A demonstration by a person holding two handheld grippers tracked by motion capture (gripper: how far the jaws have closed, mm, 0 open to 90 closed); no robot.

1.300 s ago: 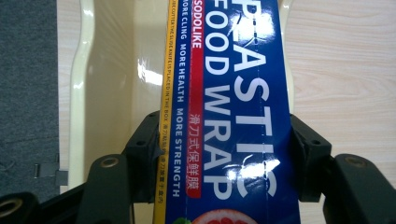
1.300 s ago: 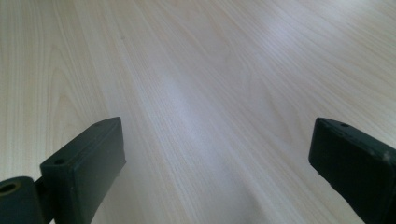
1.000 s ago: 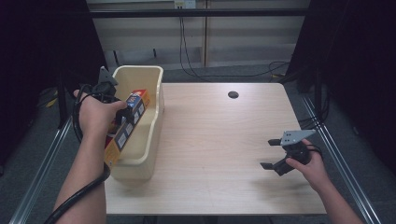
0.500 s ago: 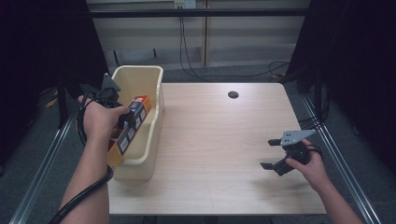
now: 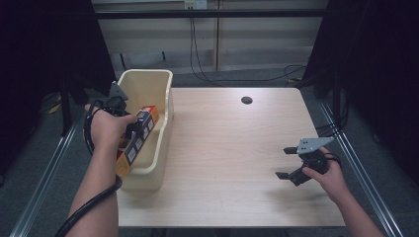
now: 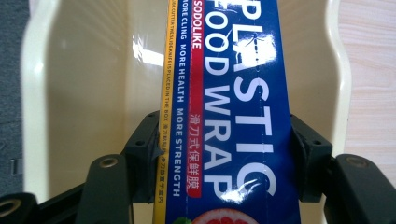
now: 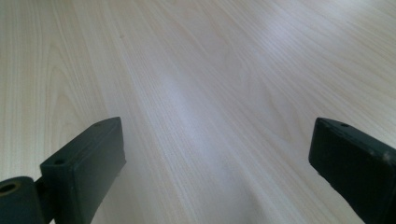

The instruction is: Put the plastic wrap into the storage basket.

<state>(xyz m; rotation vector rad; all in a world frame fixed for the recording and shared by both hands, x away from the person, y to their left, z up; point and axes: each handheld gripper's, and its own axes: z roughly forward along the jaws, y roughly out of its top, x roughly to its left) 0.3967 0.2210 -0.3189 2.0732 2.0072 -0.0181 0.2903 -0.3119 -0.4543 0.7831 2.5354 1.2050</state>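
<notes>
At the left of the high view, the left gripper [image 5: 129,129] is clamped across the long blue-and-orange plastic wrap carton [image 5: 138,139], which sits partly inside the cream plastic bin [image 5: 165,126]. The carton's long axis runs along the bin's length, its near end toward the lower left jutting over the near rim. The right gripper [image 5: 291,162], jaws apart and empty, hangs over the pale wooden table [image 5: 227,148] at lower right, well apart from the bin.
</notes>
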